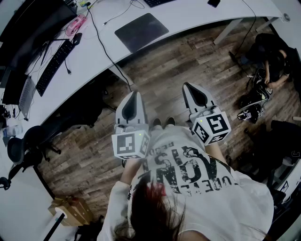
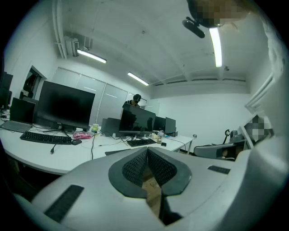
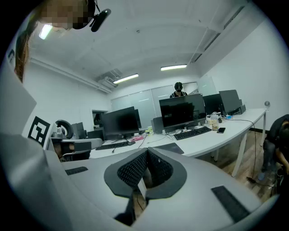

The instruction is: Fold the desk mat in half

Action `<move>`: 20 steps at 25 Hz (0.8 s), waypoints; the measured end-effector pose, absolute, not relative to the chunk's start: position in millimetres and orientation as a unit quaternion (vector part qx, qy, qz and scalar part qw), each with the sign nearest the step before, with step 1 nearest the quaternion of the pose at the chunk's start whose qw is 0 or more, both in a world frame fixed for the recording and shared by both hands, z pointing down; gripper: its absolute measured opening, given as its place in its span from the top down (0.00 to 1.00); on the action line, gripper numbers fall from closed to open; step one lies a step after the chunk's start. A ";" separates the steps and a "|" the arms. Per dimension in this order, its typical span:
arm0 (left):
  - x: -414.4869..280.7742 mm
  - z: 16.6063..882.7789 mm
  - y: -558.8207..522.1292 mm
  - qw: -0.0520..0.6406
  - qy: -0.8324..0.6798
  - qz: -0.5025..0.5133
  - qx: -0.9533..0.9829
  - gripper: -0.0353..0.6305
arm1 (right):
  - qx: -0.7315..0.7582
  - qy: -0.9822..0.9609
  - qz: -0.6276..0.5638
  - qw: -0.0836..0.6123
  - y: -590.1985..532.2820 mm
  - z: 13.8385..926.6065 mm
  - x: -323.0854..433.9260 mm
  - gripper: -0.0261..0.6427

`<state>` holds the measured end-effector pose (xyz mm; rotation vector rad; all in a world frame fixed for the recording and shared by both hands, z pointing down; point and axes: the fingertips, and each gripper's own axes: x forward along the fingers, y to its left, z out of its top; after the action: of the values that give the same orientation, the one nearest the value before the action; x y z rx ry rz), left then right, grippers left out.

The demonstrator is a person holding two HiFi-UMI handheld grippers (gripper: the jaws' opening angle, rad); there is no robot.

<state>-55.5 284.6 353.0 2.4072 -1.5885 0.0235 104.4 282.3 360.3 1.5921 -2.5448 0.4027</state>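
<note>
When read from the far left of the head view: glossy black monitors (image 1: 23, 42) on a smooth, curved white counter (image 1: 197, 14). Then a long black keyboard (image 1: 54, 66) with a small dark mouse (image 1: 76, 38) at its far end. Further back, a pink item (image 1: 75, 24), and a thin black cable (image 1: 101, 44) snaking toward the counter's front edge. Below those, on the brown wood-plank floor (image 1: 84, 155), a black office chair (image 1: 21, 146) and a cardboard box (image 1: 70, 209).

Next along the counter, the desk mat (image 1: 141, 30): dark grey, matte, a rectangle with rounded corners. Lying flat and unfolded, one corner close to the front edge, well apart from both claws.

Nearer, held out over the planks and short of the counter: left claw (image 1: 134, 95), a tapered grey-and-white shell with black ribbed pads. Pressed together at the tips, pinching nothing. Behind it, a white marker cube (image 1: 130, 143) with black squares.

Just to the right, right claw (image 1: 189, 87). Same tapered shape, ribbed pads likewise closed on nothing, its cube tilted.

Far right: a person in dark clothes (image 1: 273, 61), low near the floor among black cables and gear.
</note>
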 end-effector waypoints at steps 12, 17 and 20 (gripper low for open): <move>-59.9 353.9 284.3 0.126 -0.540 0.010 0.832 0.94 | 0.522 -0.841 0.129 0.058 281.3 358.3 94.9 0.96; -66.5 354.7 281.8 0.126 -0.536 0.009 0.835 0.94 | 0.522 -0.843 0.121 0.058 280.3 355.7 87.2 0.96; -70.6 355.5 280.5 0.126 -0.532 0.008 0.837 0.94 | 0.521 -0.843 0.119 0.057 280.6 354.8 81.4 0.96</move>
<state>-70.6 280.5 355.5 2.4386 -1.5497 0.0242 81.4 280.6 354.8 1.5815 -2.5569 0.3596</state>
